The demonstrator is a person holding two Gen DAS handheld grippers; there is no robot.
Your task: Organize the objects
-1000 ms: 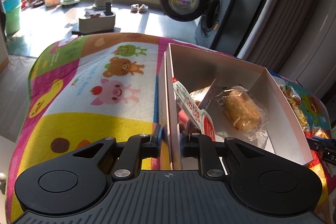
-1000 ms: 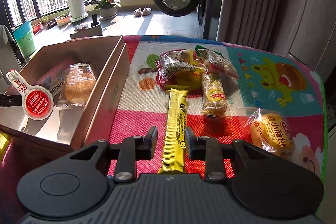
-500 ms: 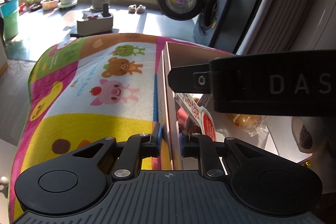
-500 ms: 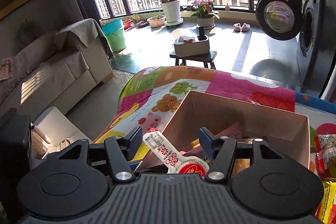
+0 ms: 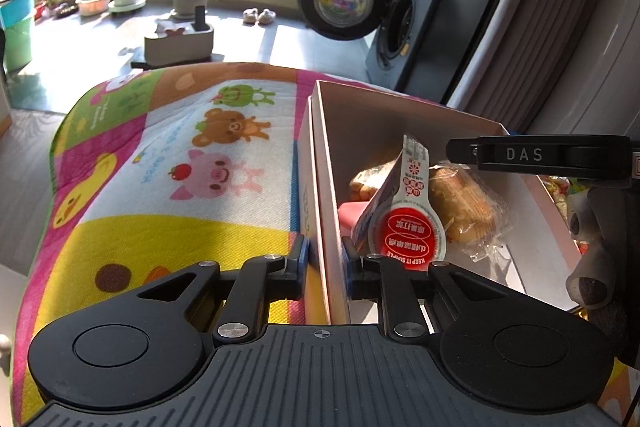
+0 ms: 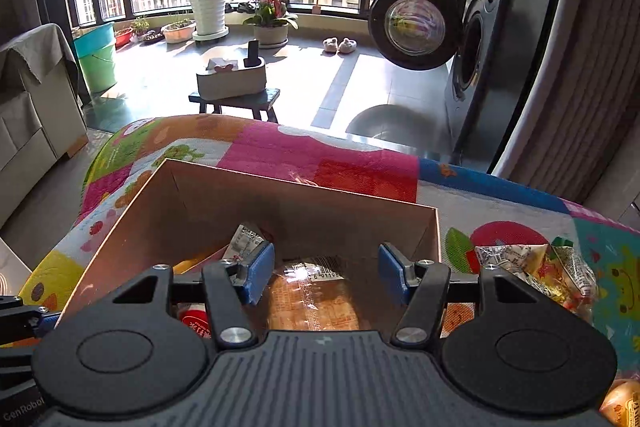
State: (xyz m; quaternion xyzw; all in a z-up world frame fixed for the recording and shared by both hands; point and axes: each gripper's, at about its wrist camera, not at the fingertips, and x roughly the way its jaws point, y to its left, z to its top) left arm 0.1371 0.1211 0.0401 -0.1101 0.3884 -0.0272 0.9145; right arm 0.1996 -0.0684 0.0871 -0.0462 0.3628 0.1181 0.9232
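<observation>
A cardboard box (image 5: 326, 187) sits on the cartoon play mat (image 5: 180, 163). My left gripper (image 5: 326, 263) is shut on the box's near left wall, one finger outside and one inside. Inside the box a red-and-white sachet (image 5: 412, 227) leans upright beside a wrapped bread (image 5: 464, 207). My right gripper (image 6: 326, 273) hangs open over the box (image 6: 280, 203), with the wrapped bread (image 6: 312, 303) below the gap. The sachet (image 6: 246, 239) lies just left of its left pad (image 6: 260, 271). One right finger (image 5: 540, 157) crosses above the box in the left wrist view.
Several loose snack packets (image 6: 532, 267) lie on the mat right of the box, and a round bun packet (image 6: 620, 403) shows at the bottom right corner. Beyond the mat's edge are a small stool (image 6: 236, 99), a washing machine (image 6: 476, 67) and a sofa (image 6: 28, 115).
My right gripper left the yellow bar on the mat, swung left over the box and opened wider. The sachet now stands more upright. The left gripper kept its hold on the wall.
</observation>
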